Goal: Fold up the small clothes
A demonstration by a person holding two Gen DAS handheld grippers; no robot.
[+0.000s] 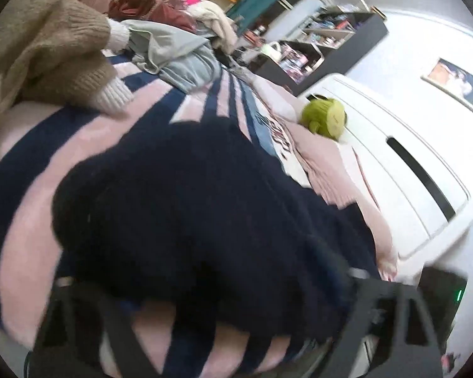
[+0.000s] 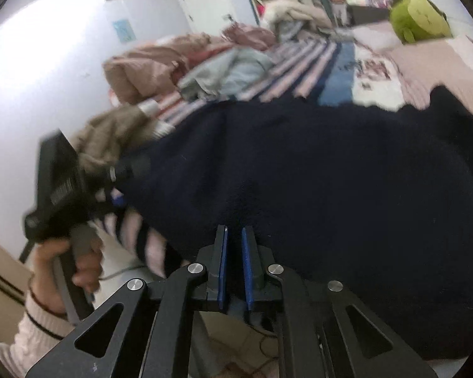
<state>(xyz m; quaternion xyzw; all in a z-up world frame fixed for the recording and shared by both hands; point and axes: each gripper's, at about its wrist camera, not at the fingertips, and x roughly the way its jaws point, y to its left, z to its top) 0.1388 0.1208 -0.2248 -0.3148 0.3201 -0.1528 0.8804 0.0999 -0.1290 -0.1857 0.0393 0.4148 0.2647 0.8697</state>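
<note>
A dark navy knit garment lies spread over the pink and navy striped bed cover. In the left wrist view it drapes over my left gripper and hides the fingertips. In the right wrist view the same garment fills the middle, and my right gripper has its blue pads nearly together on the garment's near edge. My left gripper shows there too, held by a hand at the garment's left corner.
A tan knit sweater lies at the left of the bed. A heap of grey and light blue clothes sits further back. A green plush toy rests by the white headboard. Shelves stand behind.
</note>
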